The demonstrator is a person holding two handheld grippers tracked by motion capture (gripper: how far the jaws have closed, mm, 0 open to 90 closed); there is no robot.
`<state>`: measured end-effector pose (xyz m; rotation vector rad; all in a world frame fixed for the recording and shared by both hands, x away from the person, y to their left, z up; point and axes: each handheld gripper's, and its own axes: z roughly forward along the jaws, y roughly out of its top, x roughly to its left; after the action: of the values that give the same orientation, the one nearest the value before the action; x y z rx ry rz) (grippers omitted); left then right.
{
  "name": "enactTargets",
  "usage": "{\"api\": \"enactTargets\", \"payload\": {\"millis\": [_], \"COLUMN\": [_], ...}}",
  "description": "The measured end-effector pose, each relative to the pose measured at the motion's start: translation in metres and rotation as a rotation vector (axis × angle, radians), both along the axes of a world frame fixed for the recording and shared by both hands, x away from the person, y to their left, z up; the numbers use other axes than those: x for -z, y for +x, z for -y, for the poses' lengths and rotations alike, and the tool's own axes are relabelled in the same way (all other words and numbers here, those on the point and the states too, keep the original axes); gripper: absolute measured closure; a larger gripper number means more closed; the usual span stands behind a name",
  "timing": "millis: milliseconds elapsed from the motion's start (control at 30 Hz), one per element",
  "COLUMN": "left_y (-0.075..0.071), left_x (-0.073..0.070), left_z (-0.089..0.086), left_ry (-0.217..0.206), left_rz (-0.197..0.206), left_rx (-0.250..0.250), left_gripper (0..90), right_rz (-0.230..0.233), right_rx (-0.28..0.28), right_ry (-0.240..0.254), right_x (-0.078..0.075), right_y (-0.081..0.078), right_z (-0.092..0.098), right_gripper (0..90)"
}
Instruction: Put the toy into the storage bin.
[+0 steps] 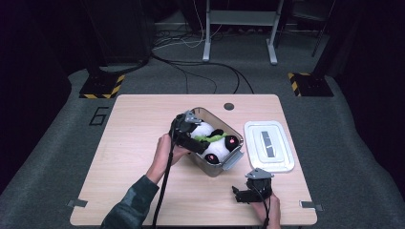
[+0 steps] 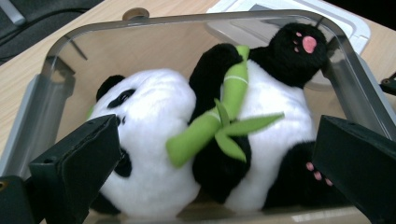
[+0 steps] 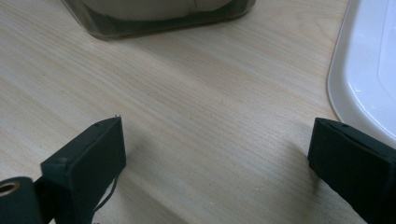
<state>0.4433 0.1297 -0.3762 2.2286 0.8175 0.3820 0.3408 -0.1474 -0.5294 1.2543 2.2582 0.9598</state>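
Panda: the plush panda [image 2: 201,140] lies on its side inside the clear box [image 1: 237,159], mid-table.
Left gripper [image 2: 215,175]: jaws spread wide, straddling the toy — close on the belly, not the bamboo [image 2: 219,116].
Right gripper [image 3: 217,172]: wide open, empty, low over the table [image 3: 187,93] beside the white lid [image 1: 270,145] — leave it there.

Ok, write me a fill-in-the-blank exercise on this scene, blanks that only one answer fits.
1. The plush panda lies inside the clear ____.
2. The panda hugs a green ____ stalk.
3. The white lid lies flat on the table, to the ____ of the bin in the high view.
4. The right claw hovers over bare wood with its jaws ____.

Missing words: bin; bamboo; right; open
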Motion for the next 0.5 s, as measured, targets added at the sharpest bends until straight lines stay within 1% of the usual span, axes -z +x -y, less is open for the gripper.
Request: {"api": "enactTargets", "payload": {"millis": [67, 167, 200, 267, 333, 367, 467, 500], "left_y": [-0.005, -0.013, -0.015, -0.020, -0.025, -0.029, -0.036, -0.038], "left_x": [0.000, 0.002, 0.002, 0.003, 0.004, 0.006, 0.012, 0.015], "left_z": [-0.008, -0.019, -0.022, -0.032, -0.041, -0.050, -0.065, -0.071], "left_ry": [-0.007, -0.019, -0.016, -0.027, -0.038, -0.039, -0.057, -0.052], "left_rz": [0.014, 0.024, 0.028, 0.049, 0.058, 0.068, 0.071, 0.073], "left_rx": [-0.003, -0.016, -0.016, -0.036, -0.051, -0.069, -0.104, -0.112], "left_gripper": [0.6, 0.5, 0.4, 0.4, 0.3, 0.3, 0.2, 0.1], "right_rz": [0.000, 0.000, 0.001, 0.001, 0.000, 0.001, 0.001, 0.001], "right_rx": [0.000, 0.001, 0.001, 0.001, 0.001, 0.001, 0.001, 0.001], "right_ry": [0.000, 0.000, 0.000, 0.000, 0.000, 0.000, 0.000, -0.001], "right_x": [0.000, 0.000, 0.000, 0.000, 0.000, 0.000, 0.000, 0.000], "right_y": [0.000, 0.000, 0.000, 0.000, 0.000, 0.000, 0.000, 0.000], "right_z": [0.000, 0.000, 0.000, 0.000, 0.000, 0.000, 0.000, 0.000], "right_gripper": [3.3, 3.3, 3.3, 3.3, 3.3, 3.3, 3.3, 3.2]}}
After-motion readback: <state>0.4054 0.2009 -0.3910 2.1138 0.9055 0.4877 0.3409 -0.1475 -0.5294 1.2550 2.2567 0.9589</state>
